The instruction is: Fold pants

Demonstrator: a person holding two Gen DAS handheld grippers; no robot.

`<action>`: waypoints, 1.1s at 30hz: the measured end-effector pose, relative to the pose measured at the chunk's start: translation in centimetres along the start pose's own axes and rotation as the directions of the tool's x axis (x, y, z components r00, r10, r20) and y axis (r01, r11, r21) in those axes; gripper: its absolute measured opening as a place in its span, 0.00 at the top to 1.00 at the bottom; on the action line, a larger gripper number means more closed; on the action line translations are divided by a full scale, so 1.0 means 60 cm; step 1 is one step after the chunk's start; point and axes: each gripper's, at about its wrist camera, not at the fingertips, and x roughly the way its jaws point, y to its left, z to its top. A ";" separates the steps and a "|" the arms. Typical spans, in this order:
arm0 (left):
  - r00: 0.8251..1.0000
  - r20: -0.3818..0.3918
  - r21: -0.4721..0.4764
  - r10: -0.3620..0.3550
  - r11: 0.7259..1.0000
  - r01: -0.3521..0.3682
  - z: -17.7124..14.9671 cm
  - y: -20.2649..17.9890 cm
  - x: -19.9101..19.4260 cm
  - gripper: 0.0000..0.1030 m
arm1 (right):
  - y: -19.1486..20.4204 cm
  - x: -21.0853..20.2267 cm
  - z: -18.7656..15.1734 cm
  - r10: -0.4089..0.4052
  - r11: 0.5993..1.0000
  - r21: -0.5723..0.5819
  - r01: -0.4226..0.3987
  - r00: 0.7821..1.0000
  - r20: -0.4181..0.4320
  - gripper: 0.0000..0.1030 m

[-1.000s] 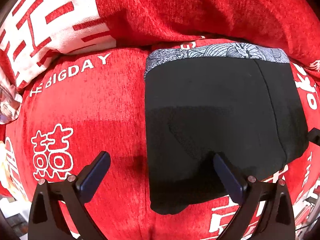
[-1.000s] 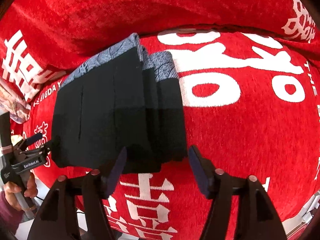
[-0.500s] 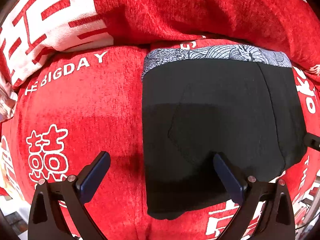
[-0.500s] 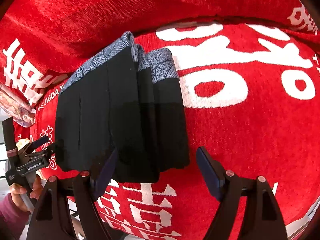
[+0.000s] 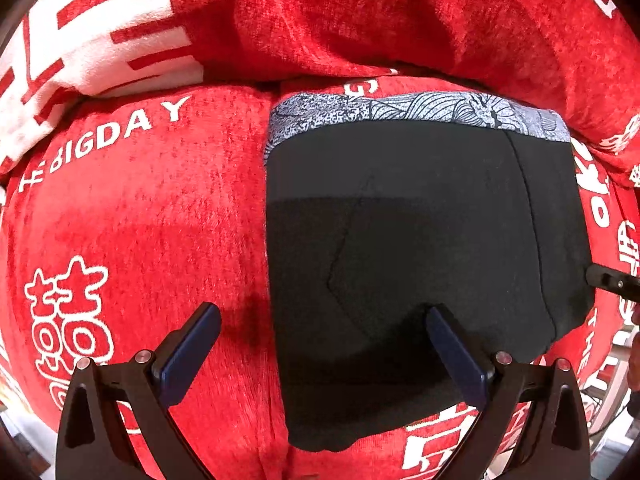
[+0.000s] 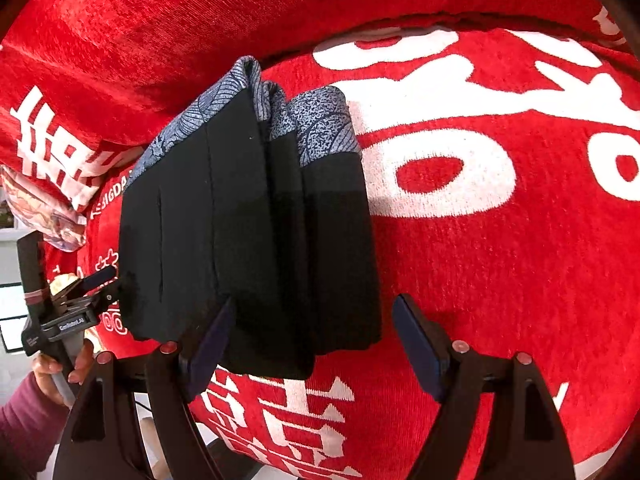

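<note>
Black pants with a grey patterned waistband lie folded on a red cushion. In the right wrist view the pants show stacked folded layers. My left gripper is open and empty, its right finger over the near part of the pants. My right gripper is open and empty at the near edge of the folded pants. The left gripper also shows in the right wrist view at the pants' left edge.
The red cover with white lettering spans the seat, and a red backrest rises behind. A patterned pillow lies at the far left. The seat's front edge runs just below both grippers.
Both grippers have drawn slightly nearer over the pants. The right gripper's jaws have opened a little wider. The pants have not moved.
</note>
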 end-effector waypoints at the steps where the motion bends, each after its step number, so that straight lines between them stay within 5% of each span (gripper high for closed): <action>1: 1.000 -0.001 -0.003 -0.008 1.000 0.008 0.002 0.002 0.001 0.00 | -0.003 0.001 0.003 0.007 1.000 -0.001 -0.007 1.000 -0.001 0.20; 12: 0.981 -0.011 -0.064 -0.195 0.979 0.194 0.035 0.042 0.030 0.00 | -0.031 0.029 0.044 0.147 0.989 -0.010 -0.148 0.989 -0.025 0.19; 17: 0.956 -0.021 -0.087 -0.291 0.953 0.289 0.056 0.037 0.060 0.00 | -0.041 0.051 0.069 0.239 0.971 0.002 -0.239 0.970 -0.044 0.18; 23: 0.943 -0.002 -0.128 -0.332 0.936 0.329 0.065 0.032 0.084 0.00 | -0.042 0.073 0.093 0.291 0.956 0.044 -0.289 0.956 -0.039 0.19; 25: 0.943 0.023 -0.128 -0.332 0.935 0.332 0.060 0.026 0.074 0.10 | -0.042 0.072 0.092 0.273 0.960 0.067 -0.270 0.961 -0.036 0.24; 27: 0.939 0.046 -0.104 -0.341 0.933 0.344 0.054 0.020 0.054 0.29 | -0.039 0.065 0.088 0.259 0.965 0.062 -0.257 0.965 -0.041 0.42; 33: 0.928 0.063 -0.088 -0.368 0.924 0.373 0.044 0.015 0.009 0.44 | -0.027 0.030 0.070 0.294 0.955 0.042 -0.293 0.956 -0.011 0.58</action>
